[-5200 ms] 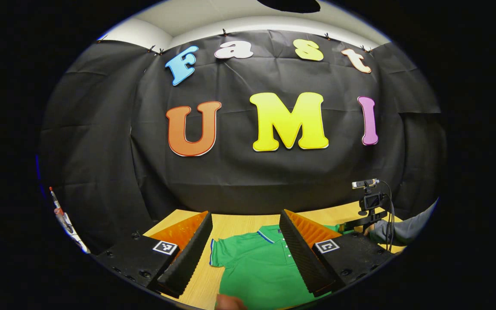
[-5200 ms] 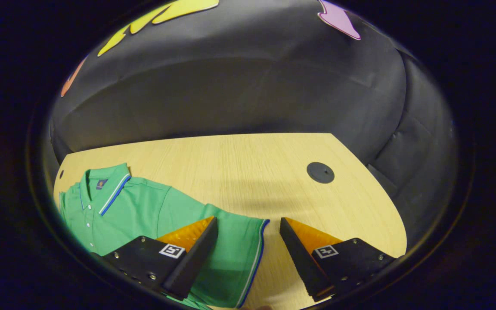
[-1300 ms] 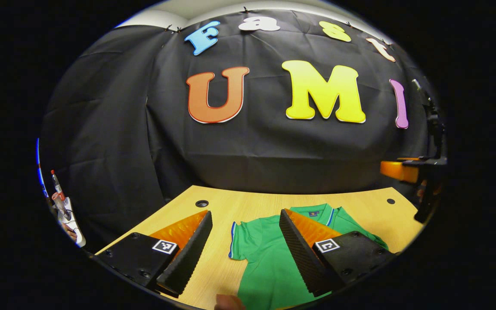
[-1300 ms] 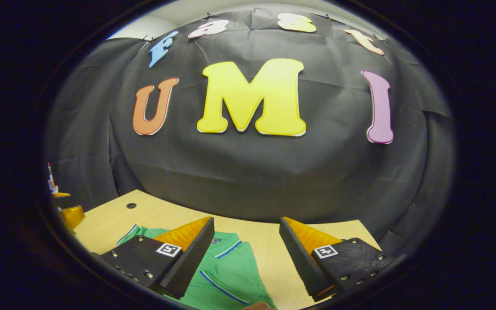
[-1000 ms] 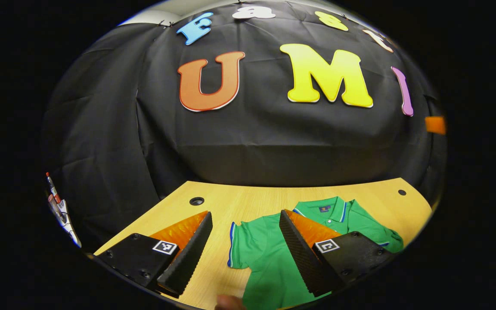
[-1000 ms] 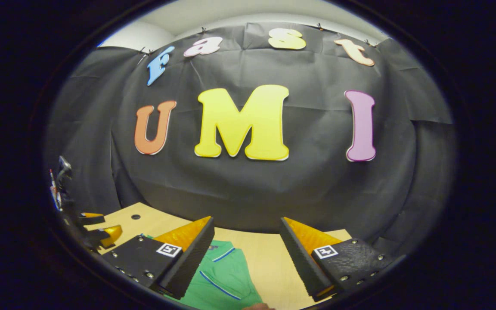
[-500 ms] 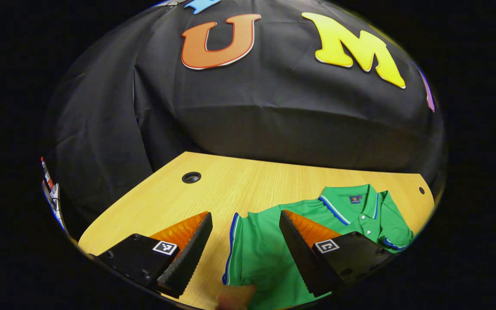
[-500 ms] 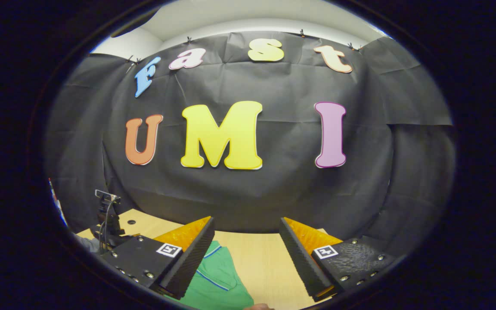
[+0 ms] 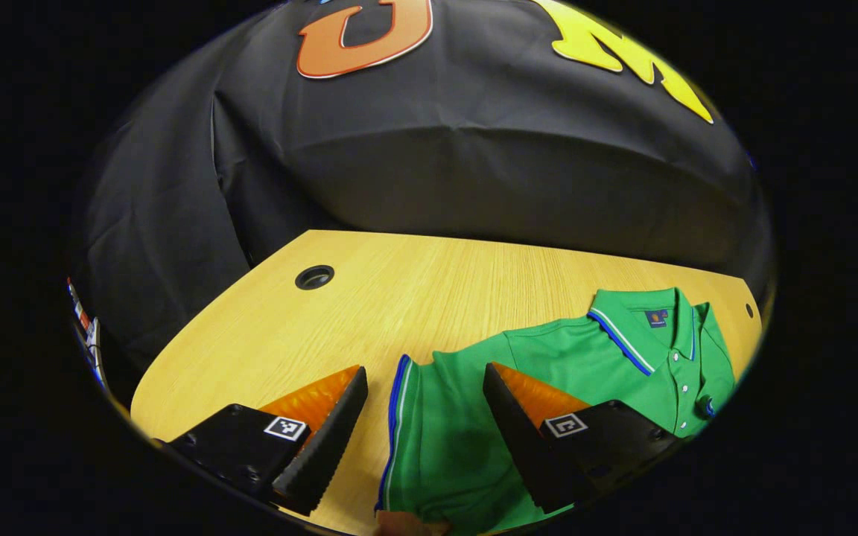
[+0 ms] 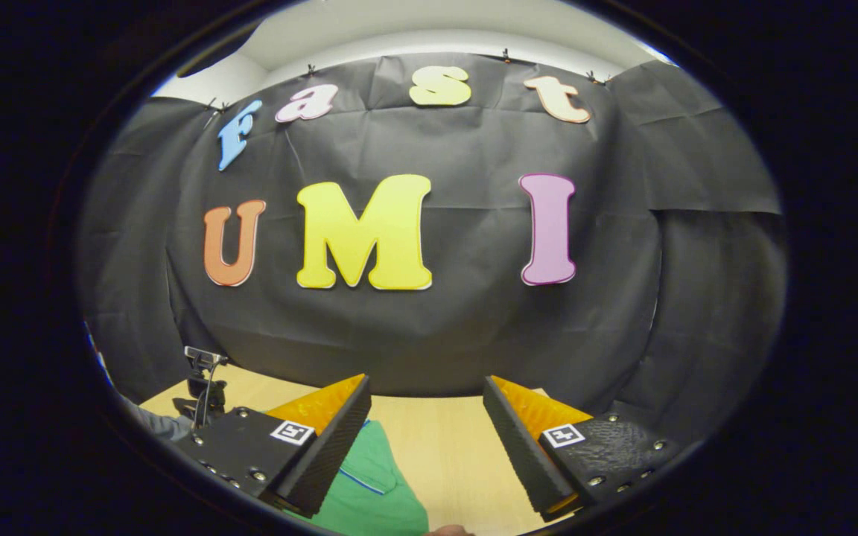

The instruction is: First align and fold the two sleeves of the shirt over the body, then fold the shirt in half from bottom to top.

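Black cloth walls close in a booth around a pale wooden counter point(image 9: 369, 298) with a round cable hole point(image 9: 314, 277) at its far left. A green short-sleeved polo shirt with blue-and-white trim on collar and cuffs point(image 9: 585, 357) lies flat on the counter, collar toward the far right, buttons facing up.

In the left gripper view, the left tongs point(image 9: 425, 439) hang spread wide and hold nothing. The shirt's left sleeve point(image 9: 429, 417) lies directly between and just under the two fingers, its striped cuff running near-to-far beside the left finger. The sleeve's long axis runs from that cuff rightward to the shoulder, so the body lies to the right of the tongs; that is likely the way the sleeve must be carried.

In the right gripper view, the right tongs point(image 10: 427, 447) are likewise wide apart and empty, raised and facing the wall, with green fabric at their near left. A small camera on a stand point(image 10: 202, 380) sits at the left edge. The left tongs appear the nearer to a grasp.
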A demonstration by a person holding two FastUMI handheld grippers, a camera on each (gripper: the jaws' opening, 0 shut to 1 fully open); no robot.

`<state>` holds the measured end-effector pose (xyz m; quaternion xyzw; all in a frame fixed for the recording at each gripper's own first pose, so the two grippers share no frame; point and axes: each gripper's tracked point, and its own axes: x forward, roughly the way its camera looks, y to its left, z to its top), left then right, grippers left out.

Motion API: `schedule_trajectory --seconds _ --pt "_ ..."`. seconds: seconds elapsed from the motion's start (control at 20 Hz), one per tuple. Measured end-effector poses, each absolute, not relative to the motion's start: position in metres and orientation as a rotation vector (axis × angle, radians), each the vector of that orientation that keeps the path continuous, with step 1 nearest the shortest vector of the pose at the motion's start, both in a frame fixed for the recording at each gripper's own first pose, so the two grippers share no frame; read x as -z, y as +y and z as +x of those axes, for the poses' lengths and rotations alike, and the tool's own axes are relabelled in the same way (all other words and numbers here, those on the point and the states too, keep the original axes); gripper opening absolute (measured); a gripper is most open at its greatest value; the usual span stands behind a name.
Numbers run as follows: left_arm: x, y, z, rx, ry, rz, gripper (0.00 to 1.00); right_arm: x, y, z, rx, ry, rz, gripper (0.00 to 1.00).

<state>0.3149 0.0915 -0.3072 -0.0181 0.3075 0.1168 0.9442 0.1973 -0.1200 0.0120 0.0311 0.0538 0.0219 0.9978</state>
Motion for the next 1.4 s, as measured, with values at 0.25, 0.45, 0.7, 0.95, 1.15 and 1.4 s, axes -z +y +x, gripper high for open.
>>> schedule_trajectory --seconds 0.25,0.45,0.7,0.95,1.15,1.4 --pt "0.323 0.09 0.319 -0.232 0.658 -0.083 1.0 -0.007 -0.13 0.196 -0.025 0.134 0.08 0.95" --pt "0.321 0.088 0.316 -0.231 0.66 -0.088 0.99 0.001 -0.125 0.197 -0.036 0.159 0.09 0.95" --pt "0.319 0.084 0.315 -0.282 0.654 -0.077 0.06 0.004 -0.128 0.196 -0.039 0.175 0.058 0.96" --pt "0.318 0.072 0.317 -0.251 0.665 -0.056 0.05 0.005 -0.137 0.197 -0.021 0.178 0.06 0.95" --pt "0.311 0.059 0.317 -0.236 0.656 -0.079 0.05 0.004 -0.144 0.197 -0.009 0.181 0.075 0.95" --pt "0.284 0.036 0.324 -0.18 0.61 -0.058 0.05 0.003 -0.152 0.197 0.007 0.175 0.082 0.95"
